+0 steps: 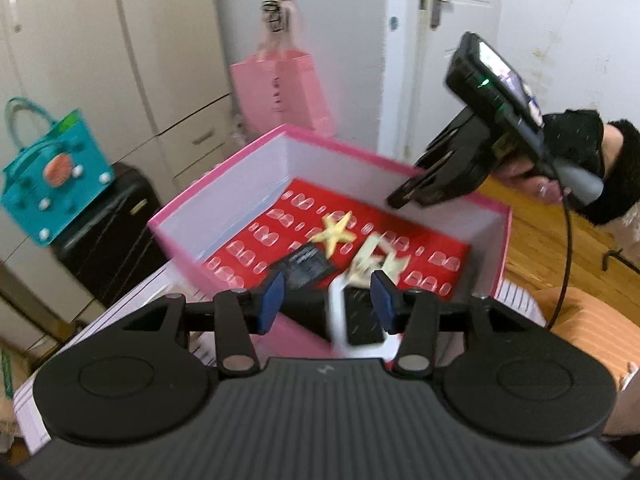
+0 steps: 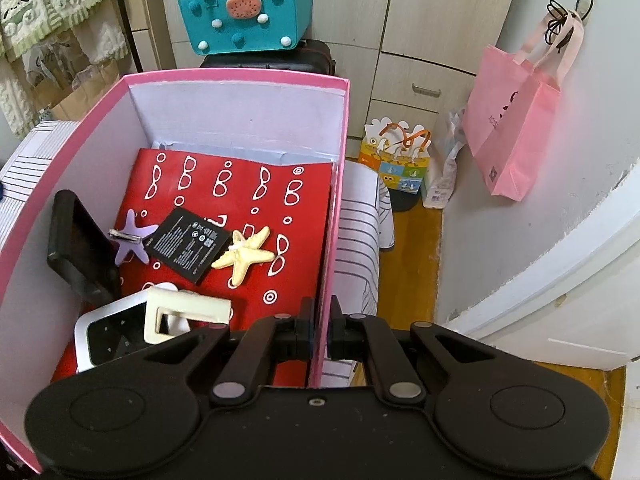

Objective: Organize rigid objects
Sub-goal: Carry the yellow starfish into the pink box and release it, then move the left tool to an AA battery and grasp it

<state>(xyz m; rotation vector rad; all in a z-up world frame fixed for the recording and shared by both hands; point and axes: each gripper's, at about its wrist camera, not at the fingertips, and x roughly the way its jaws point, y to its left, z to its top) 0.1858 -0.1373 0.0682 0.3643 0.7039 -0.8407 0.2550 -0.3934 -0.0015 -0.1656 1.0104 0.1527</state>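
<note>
Bright, even indoor light; strong fisheye bending at the edges.
Left wrist view smeared by motion blur, worst just ahead of the fingers [image 1: 272,300] inside the pink box [image 1: 224,184]; right wrist view sharp, soft shadows only, dark vignette in the corners.

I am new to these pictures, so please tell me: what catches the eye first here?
The big pink box with a red sheet on its floor stands out first. On the sheet lie a yellow starfish and a black battery. The right gripper is shut on the box's wall.
</note>
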